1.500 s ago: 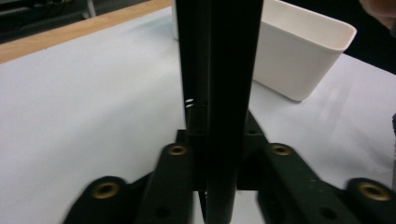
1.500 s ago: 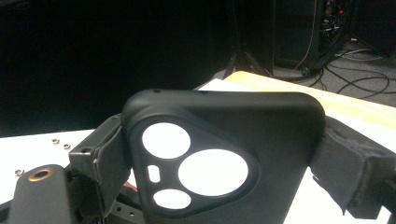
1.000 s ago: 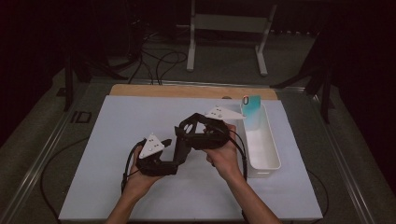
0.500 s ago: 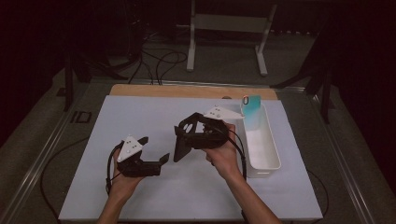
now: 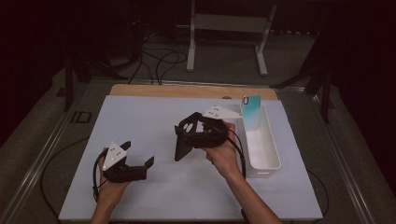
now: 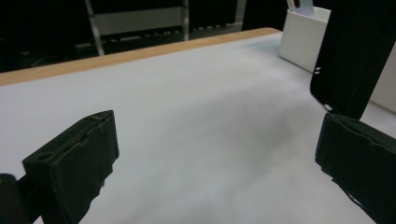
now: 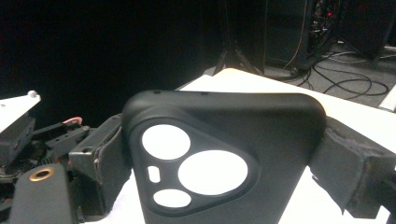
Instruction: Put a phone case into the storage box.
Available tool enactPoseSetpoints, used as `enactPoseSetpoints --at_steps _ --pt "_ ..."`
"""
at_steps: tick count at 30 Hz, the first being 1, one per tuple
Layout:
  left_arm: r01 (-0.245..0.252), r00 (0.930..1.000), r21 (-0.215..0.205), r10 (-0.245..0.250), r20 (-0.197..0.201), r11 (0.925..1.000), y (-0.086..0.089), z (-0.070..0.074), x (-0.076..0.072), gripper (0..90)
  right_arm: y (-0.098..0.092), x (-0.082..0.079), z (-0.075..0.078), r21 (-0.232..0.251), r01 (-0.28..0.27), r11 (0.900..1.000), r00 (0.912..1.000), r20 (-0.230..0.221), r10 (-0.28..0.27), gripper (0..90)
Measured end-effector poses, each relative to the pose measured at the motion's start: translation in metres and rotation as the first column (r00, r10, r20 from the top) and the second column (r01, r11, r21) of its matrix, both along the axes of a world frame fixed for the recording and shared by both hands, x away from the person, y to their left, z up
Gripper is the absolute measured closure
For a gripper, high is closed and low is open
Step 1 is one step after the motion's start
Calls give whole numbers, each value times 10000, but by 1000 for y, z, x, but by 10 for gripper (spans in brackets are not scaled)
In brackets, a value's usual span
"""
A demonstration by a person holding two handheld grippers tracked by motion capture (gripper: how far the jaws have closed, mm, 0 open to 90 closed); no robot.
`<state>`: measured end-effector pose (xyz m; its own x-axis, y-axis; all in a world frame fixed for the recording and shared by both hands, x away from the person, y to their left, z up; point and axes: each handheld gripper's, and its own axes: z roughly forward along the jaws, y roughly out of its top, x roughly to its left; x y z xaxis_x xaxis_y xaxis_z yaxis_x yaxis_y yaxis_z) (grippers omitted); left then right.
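Observation:
A black phone case (image 5: 179, 145) with a three-hole camera cutout (image 7: 261, 130) hangs upright above the white mat, with my right gripper (image 5: 183, 136) (image 7: 224, 156) shut on its sides. My left gripper (image 5: 138, 155) sits low at the near left of the mat, well apart from the case. Its jaws (image 6: 217, 168) have just been opening and now stand wide with nothing between them. In the left gripper view the black case (image 6: 355, 56) rises at the upper right, beyond the right jaw.
A long white bin (image 5: 268, 154) (image 6: 303, 39) stands on the right of the mat (image 5: 140, 116), with a teal phone case (image 5: 251, 110) leaning upright at its far end. A wooden strip (image 5: 154, 90) edges the mat's far side. Cables and a metal stand lie on the floor beyond.
My left gripper has drawn away from the right gripper, moving left and toward the near edge, and its jaws have spread. The right gripper has stayed put with the black case.

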<state>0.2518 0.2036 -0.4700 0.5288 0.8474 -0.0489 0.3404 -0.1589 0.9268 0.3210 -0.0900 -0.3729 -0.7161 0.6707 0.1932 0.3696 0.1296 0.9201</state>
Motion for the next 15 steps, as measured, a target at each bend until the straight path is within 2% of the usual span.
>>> enactPoseSetpoints --at_steps 5,10,15 --pt "-181 9993 168 175 341 9997 9 -5 -8 3 0 2 1 -89 72 9999 9999 83 -72 135" --pt "-528 9982 305 519 304 9981 16 -11 -12 3 1 4 1 -105 123 9999 9999 109 -122 135" --pt "-723 9969 208 716 324 9972 21 -14 -12 3 2 7 1 -228 280 9993 9995 177 -276 135"
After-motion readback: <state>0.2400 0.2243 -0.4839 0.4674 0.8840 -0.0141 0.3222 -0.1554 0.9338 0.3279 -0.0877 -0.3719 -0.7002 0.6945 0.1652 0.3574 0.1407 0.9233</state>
